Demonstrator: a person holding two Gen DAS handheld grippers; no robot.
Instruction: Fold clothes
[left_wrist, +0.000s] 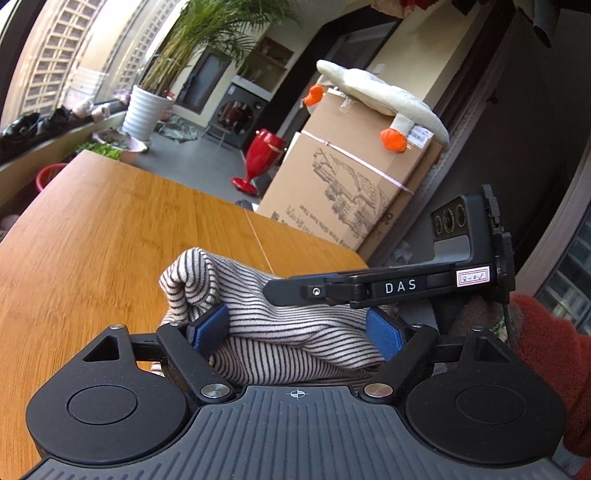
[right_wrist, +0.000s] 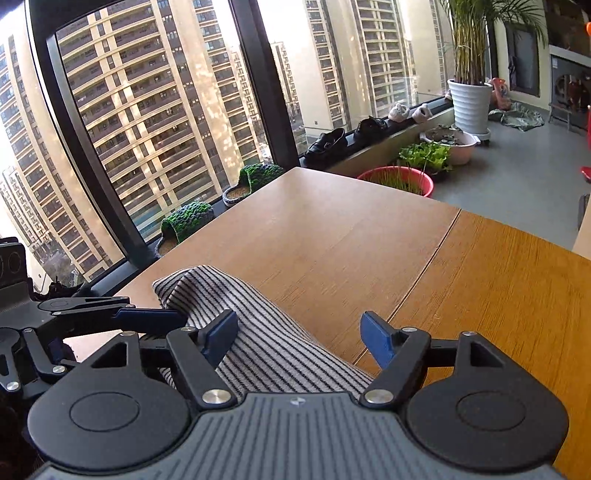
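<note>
A white garment with thin black stripes (left_wrist: 273, 325) lies bunched and partly folded on the wooden table (left_wrist: 110, 229). My left gripper (left_wrist: 295, 328) is open, its blue pads (left_wrist: 208, 325) on either side of the bunched cloth, which fills the gap. My right gripper (right_wrist: 301, 339) is open above the same striped garment (right_wrist: 266, 339), which runs under its left pad (right_wrist: 221, 336). The right gripper's body (left_wrist: 388, 288) crosses the left wrist view just beyond the cloth. The left gripper (right_wrist: 147, 317) shows at the left of the right wrist view, touching the cloth's edge.
A large cardboard box (left_wrist: 351, 184) with a plush duck (left_wrist: 376, 99) on top stands past the table's far edge. A red vase (left_wrist: 258, 158) and a potted palm (left_wrist: 147, 107) stand on the floor. A window sill with shoes (right_wrist: 328, 144) runs along the table's left side.
</note>
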